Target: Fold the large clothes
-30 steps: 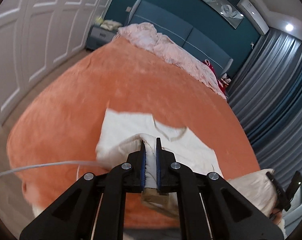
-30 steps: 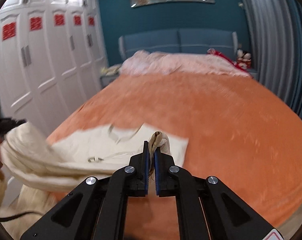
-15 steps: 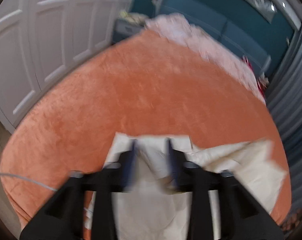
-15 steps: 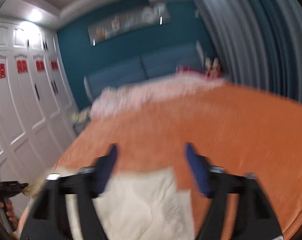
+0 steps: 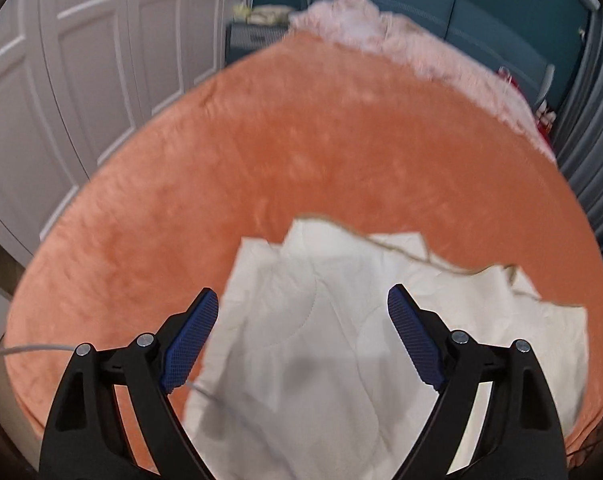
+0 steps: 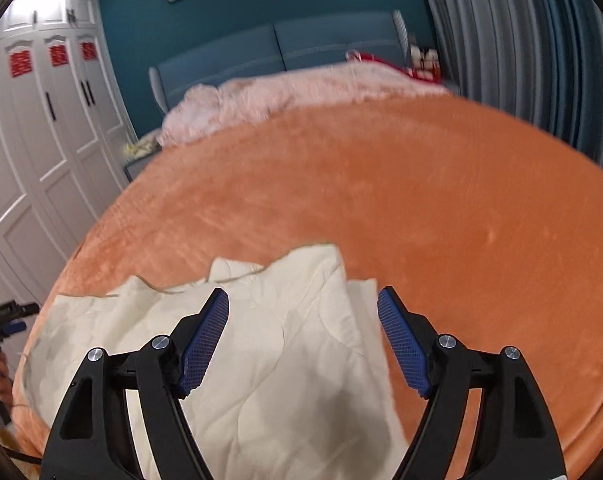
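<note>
Cream garment (image 5: 341,344) lies rumpled on orange blanket (image 5: 301,152); left gripper (image 5: 303,336) jaws spread above it, empty; right gripper (image 6: 303,340) likewise spread, empty.

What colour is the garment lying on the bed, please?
The garment is cream, plain; right wrist view shows it best.

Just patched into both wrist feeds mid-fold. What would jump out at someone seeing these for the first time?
The orange blanket fills both views, covering the bed. A cream garment lies rumpled on its near edge, right under both tools. The left gripper and right gripper both hang wide open above it, holding nothing.
</note>
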A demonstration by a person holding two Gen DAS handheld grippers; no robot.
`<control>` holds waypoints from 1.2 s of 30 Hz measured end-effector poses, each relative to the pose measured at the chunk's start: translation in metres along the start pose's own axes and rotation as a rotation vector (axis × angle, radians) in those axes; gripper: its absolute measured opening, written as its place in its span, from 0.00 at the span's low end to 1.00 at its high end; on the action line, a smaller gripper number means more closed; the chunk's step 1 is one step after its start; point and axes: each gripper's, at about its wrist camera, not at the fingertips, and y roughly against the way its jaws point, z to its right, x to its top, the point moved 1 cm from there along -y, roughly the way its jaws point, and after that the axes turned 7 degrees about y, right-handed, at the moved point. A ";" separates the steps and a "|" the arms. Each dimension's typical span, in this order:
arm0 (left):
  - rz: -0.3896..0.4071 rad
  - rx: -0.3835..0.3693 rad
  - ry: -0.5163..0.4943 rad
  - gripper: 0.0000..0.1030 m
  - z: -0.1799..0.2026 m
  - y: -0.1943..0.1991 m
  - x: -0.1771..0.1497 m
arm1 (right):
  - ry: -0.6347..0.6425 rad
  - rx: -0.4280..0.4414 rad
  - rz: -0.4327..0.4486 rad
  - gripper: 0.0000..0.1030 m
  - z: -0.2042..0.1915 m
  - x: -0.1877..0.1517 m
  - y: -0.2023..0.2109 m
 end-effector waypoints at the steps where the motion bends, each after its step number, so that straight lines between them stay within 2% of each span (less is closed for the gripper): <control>1: -0.007 0.008 0.005 0.82 -0.001 -0.007 0.000 | -0.009 0.001 -0.015 0.73 0.000 0.001 -0.010; 5: -0.110 -0.017 0.087 0.81 -0.012 -0.045 0.007 | -0.041 0.006 -0.072 0.73 -0.004 0.002 -0.043; 7: -0.148 -0.042 0.163 0.76 -0.021 -0.059 0.011 | -0.044 -0.006 -0.132 0.70 -0.006 0.004 -0.065; 8: -0.165 -0.066 0.187 0.65 -0.024 -0.063 0.012 | -0.044 -0.011 -0.156 0.59 -0.007 0.004 -0.074; 9: -0.173 -0.079 0.198 0.52 -0.024 -0.063 0.013 | -0.041 -0.013 -0.169 0.30 -0.007 0.006 -0.080; 10: -0.173 -0.088 0.199 0.46 -0.023 -0.064 0.015 | -0.032 -0.024 -0.186 0.16 -0.007 0.007 -0.084; 11: -0.165 -0.094 0.186 0.31 -0.020 -0.062 0.017 | -0.029 -0.013 -0.187 0.10 -0.008 0.009 -0.085; 12: -0.156 -0.100 0.167 0.19 -0.015 -0.059 0.019 | -0.027 -0.009 -0.160 0.08 -0.009 0.011 -0.079; 13: -0.142 -0.103 0.153 0.15 -0.011 -0.055 0.021 | -0.015 -0.018 -0.118 0.07 -0.011 0.017 -0.070; 16: -0.053 -0.085 0.094 0.12 0.003 -0.039 0.034 | 0.009 -0.045 -0.009 0.06 -0.014 0.035 -0.045; 18: -0.022 -0.062 0.086 0.12 0.010 -0.039 0.041 | 0.036 -0.084 0.021 0.06 -0.016 0.042 -0.043; 20: -0.028 -0.019 0.077 0.12 0.015 -0.052 0.044 | 0.088 -0.143 -0.023 0.06 -0.017 0.039 -0.063; 23: -0.075 0.074 0.055 0.12 0.022 -0.085 0.034 | 0.085 -0.169 -0.119 0.06 -0.010 0.020 -0.094; 26: -0.071 0.134 0.022 0.14 0.022 -0.101 0.020 | 0.110 -0.197 -0.170 0.06 -0.010 0.001 -0.114; 33: 0.020 0.223 -0.063 0.17 0.032 -0.112 0.001 | 0.167 -0.238 -0.200 0.09 -0.018 -0.021 -0.137; 36: 0.033 0.219 -0.052 0.17 0.030 -0.116 0.002 | 0.172 -0.242 -0.204 0.10 -0.020 -0.022 -0.142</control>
